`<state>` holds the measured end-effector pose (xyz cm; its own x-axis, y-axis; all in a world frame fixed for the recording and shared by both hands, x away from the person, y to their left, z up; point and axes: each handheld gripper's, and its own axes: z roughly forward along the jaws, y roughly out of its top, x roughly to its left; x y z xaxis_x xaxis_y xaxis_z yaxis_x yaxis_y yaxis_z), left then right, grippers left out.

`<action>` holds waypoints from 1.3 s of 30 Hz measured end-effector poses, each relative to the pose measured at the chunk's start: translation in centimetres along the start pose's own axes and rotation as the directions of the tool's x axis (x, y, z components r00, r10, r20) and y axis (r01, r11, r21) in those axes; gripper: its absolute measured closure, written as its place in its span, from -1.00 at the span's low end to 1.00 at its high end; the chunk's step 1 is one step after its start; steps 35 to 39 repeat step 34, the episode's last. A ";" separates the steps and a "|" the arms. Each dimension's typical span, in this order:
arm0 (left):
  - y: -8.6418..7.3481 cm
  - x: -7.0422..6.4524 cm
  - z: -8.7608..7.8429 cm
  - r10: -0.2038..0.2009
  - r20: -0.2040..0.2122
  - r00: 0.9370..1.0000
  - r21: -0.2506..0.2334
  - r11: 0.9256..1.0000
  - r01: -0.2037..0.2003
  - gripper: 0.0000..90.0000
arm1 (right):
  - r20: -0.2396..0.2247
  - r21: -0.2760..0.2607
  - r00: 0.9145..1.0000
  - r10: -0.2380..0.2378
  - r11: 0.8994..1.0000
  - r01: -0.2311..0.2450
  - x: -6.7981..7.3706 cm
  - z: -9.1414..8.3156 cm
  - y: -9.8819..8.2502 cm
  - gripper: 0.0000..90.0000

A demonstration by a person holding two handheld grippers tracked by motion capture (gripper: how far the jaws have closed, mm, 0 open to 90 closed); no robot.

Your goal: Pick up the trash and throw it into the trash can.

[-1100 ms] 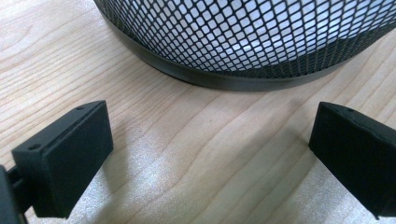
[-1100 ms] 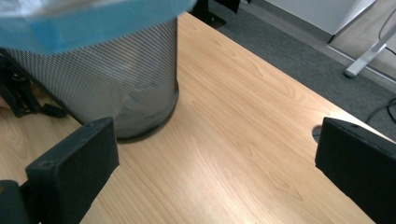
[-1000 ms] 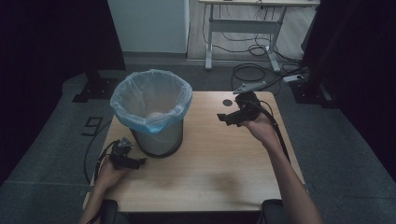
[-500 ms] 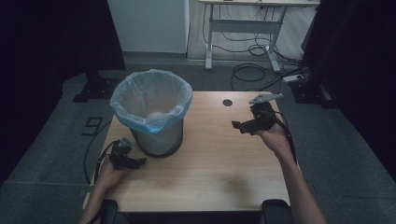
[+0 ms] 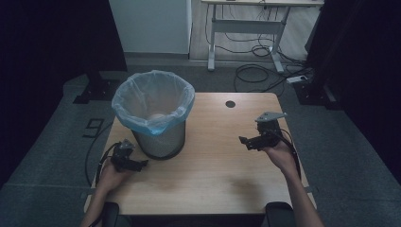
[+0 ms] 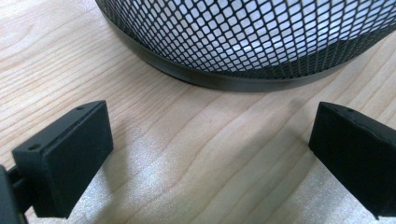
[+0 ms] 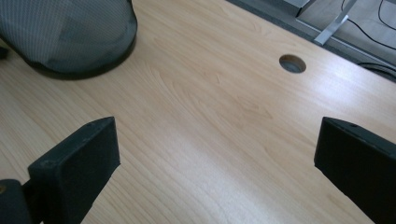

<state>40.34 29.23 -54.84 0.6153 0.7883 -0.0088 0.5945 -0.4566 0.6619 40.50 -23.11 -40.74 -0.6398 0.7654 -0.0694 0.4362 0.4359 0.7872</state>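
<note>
Wooden table [image 5: 213, 175] (light-grained) carries a mesh bin [image 5: 158, 139].

I see a pale wood table [image 5: 208, 165] with fine darker grain lines, and at about ten o'clock on it a black bin [image 5: 158, 142] of diamond-pattern mesh, lined with a translucent light-blue bag [image 5: 153, 101] that shows whitish through the mesh. Both my grippers, left [image 5: 137, 164] and right [image 5: 246, 142], are matt black, the right one topped by a grey plate [image 5: 270, 115]. At one o'clock the table has a dark round hole [image 5: 230, 103], and the floor [image 5: 52, 142] around is grey.
</note>
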 end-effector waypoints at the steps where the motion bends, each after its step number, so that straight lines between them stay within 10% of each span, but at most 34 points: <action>1: 0.0 0.0 0.0 0.000 0.000 1.000 0.000 1.000 0.000 -1.00 | 0.004 0.001 1.000 -0.003 1.000 0.003 0.0 0.1 -0.4 -1.00; 25: 0.0 0.0 0.0 -0.003 -0.002 1.000 0.000 1.000 0.003 -1.00 | 0.024 0.079 0.997 0.074 0.994 -0.076 0.8 4.9 -11.6 -1.00; 39: 0.0 0.0 0.0 -0.003 -0.002 1.000 -0.001 1.000 0.003 -1.00 | 0.024 0.111 0.997 0.072 0.991 -0.074 0.8 6.0 -13.6 -1.00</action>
